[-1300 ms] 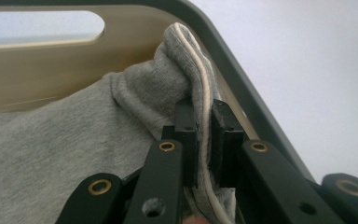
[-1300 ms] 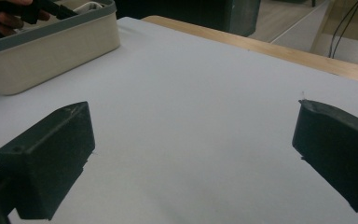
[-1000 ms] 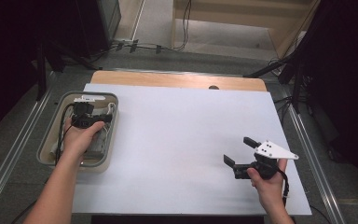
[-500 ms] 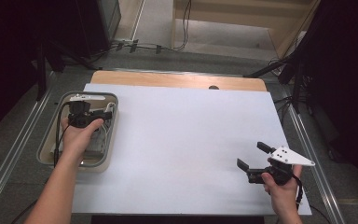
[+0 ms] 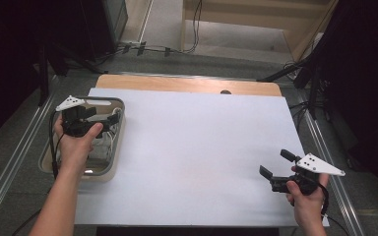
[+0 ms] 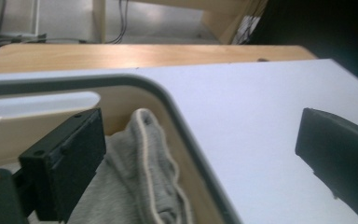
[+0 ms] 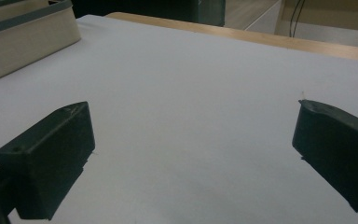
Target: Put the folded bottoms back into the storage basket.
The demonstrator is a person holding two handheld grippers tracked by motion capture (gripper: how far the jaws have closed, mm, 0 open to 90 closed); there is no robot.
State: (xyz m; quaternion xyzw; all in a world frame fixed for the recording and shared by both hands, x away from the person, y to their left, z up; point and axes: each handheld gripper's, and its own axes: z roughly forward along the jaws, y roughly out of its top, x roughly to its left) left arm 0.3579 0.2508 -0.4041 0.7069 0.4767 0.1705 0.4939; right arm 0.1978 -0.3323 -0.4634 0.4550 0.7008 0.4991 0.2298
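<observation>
Jaws of our left gripper (image 6: 200, 163) have just been opening, now wide and empty above the grey garment (image 6: 140, 182) in the bin (image 6: 177, 107). Right gripper (image 7: 191, 163) gapes empty. We'd drop lower, bite a thick fold.

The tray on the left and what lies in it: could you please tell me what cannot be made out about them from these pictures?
- Grey cloth: left gripper view cuts it off at the bottom edge, and the near jaw covers part; its kind is unclear.
- Tray contents: in the high view the left hand and left gripper cover most of them.
- Tray: right gripper view's top and left edges crop it; its inside is hidden by its wall.
</observation>
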